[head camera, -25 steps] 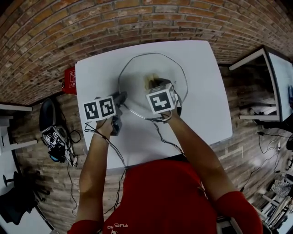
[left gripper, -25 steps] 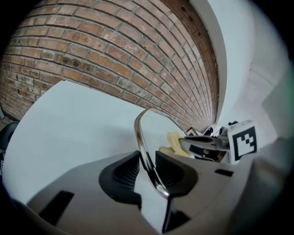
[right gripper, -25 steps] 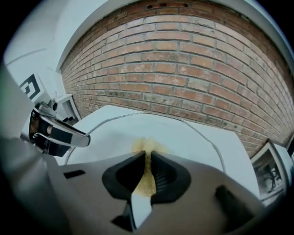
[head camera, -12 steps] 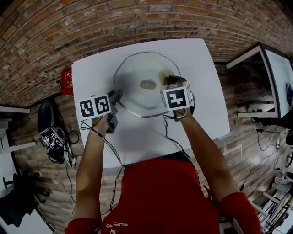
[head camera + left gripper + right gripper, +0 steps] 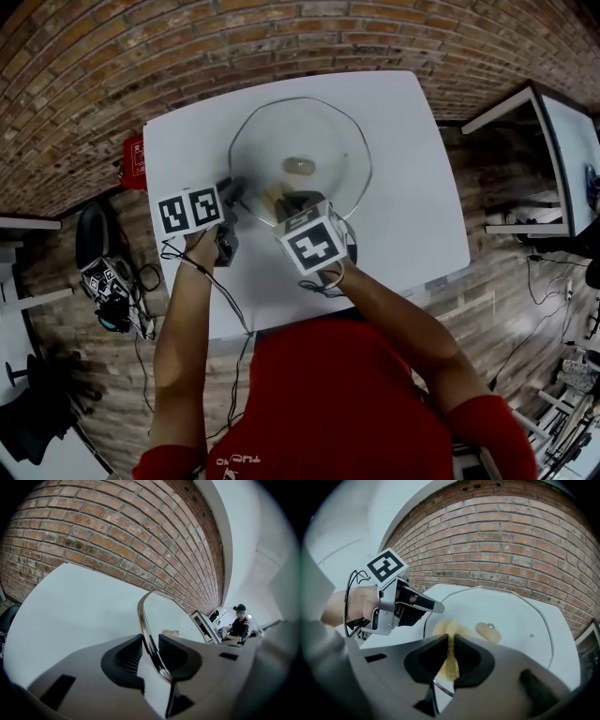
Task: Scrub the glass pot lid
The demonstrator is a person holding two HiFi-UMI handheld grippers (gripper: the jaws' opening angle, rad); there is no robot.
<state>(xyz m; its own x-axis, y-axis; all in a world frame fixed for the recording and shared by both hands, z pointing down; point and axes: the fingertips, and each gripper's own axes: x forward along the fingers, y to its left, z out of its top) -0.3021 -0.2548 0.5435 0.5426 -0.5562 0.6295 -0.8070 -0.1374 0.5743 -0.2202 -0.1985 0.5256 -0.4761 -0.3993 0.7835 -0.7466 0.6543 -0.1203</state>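
A round glass pot lid (image 5: pixel 323 141) with a metal rim and a pale knob (image 5: pixel 300 166) lies flat on the white table (image 5: pixel 403 216). My left gripper (image 5: pixel 232 192) is shut on the lid's near-left rim. In the left gripper view the rim (image 5: pixel 146 620) runs between the left gripper's (image 5: pixel 150 648) pads. My right gripper (image 5: pixel 281 199) is shut on a yellow scrub sponge (image 5: pixel 450 665) and presses it on the glass (image 5: pixel 520 616) near the front rim, close beside the left gripper (image 5: pixel 433 605). The knob (image 5: pixel 488 631) lies just beyond the sponge.
A red box (image 5: pixel 134 161) sits against the table's left edge, on the brick floor. Black gear and cables (image 5: pixel 108 281) lie on the floor at left. Another white table (image 5: pixel 567 141) stands to the right. A person (image 5: pixel 239 626) sits far off.
The right gripper with the sponge swept from the lid's middle out to its right side, then back to the near-left part beside the left gripper. The left gripper kept its hold.
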